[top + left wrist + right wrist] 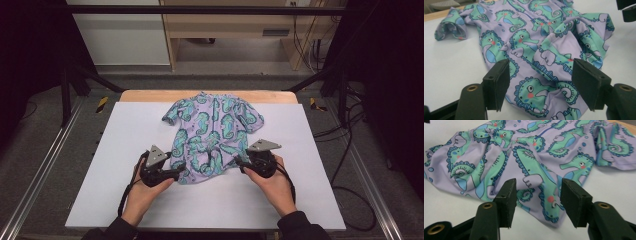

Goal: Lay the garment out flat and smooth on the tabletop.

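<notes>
A white board (125, 190) is covering the table, and a seahorse-print shirt (212, 135) is lying crumpled on it toward 12 o'clock. The left gripper (176, 172) is sitting at the hem's 7 o'clock corner, the right gripper (240, 162) at its 5 o'clock corner. Both are standing partly open, straddling the hem without pinching it.

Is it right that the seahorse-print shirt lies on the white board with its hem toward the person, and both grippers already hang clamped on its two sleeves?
Not quite. The grippers are at the hem, not the sleeves. In the high view the left gripper and right gripper sit at the near corners of the shirt on the white board. Both gripper views show hem fabric between jaws that stand apart.
</notes>
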`<act>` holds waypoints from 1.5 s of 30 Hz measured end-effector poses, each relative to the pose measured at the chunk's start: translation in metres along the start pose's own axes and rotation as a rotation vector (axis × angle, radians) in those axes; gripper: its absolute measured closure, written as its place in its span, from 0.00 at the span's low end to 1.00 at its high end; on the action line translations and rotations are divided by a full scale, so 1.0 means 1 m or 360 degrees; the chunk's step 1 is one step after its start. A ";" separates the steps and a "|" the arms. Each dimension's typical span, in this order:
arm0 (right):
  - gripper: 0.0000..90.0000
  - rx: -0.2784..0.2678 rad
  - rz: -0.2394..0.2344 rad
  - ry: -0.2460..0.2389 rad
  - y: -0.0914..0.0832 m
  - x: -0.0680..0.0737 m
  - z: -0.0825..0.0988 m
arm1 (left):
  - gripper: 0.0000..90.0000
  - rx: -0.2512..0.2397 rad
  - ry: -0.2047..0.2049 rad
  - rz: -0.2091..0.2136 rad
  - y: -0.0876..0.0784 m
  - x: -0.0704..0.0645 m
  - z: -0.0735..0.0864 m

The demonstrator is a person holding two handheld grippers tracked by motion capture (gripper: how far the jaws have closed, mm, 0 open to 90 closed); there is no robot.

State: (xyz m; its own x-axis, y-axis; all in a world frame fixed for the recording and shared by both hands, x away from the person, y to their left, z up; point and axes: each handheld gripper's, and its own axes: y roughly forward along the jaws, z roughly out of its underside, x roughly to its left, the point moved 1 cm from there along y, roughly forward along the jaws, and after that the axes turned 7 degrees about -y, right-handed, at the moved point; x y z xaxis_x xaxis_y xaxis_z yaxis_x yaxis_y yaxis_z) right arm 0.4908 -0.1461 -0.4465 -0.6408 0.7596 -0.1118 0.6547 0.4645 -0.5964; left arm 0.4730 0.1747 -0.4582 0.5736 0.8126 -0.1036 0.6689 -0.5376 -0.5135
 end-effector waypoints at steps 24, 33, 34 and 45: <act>0.86 0.0114 -0.0034 -0.0058 0.060 0.014 -0.041 | 0.05 -0.0244 -0.0149 -0.0046 -0.033 0.006 0.028; 1.00 0.0079 -0.0081 -0.0064 0.030 0.013 -0.035 | 0.06 -0.0267 -0.0161 -0.0046 -0.040 0.007 0.029; 1.00 0.0076 -0.0084 -0.0071 0.025 0.013 -0.033 | 0.06 -0.0266 -0.0160 -0.0046 -0.040 0.007 0.029; 1.00 0.0032 -0.0134 -0.0016 -0.037 0.027 0.035 | 0.08 -0.0234 -0.0147 -0.0046 -0.038 0.006 0.029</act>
State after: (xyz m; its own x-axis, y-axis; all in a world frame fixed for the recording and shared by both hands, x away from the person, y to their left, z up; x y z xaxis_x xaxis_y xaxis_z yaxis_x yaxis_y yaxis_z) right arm 0.4355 -0.1589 -0.4556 -0.6973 0.7135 -0.0686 0.5901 0.5171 -0.6200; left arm 0.4373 0.2061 -0.4637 0.5116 0.8418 -0.1722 0.7503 -0.5353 -0.3878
